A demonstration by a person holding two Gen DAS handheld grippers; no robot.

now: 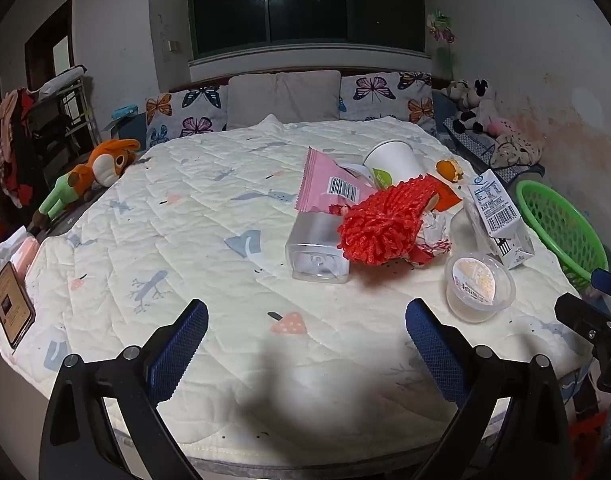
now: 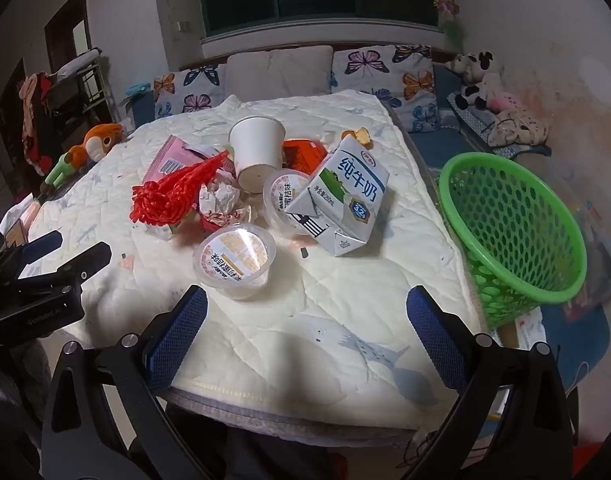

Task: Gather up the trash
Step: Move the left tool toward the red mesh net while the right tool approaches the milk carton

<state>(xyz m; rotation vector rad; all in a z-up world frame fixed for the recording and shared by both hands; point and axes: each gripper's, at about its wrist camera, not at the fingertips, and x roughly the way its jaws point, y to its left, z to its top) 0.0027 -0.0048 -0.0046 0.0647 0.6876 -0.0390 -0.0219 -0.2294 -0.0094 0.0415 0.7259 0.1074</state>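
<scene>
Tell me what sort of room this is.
Most likely a bedroom: a quilted mattress with butterfly-print pillows at its head, and plush toys piled along the wall.

Home bedroom: bed (image 1: 209, 216), pillows (image 1: 283, 96)

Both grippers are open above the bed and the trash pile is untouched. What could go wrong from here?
1. The green basket stands tilted off the bed's right edge, so a tossed item could miss its mouth.
2. The milk carton leans against a jelly cup; pulling either may shift the other.
3. The red mesh net drapes over the clear plastic bottle and crumpled paper, so the left gripper might drag several pieces at once.
</scene>
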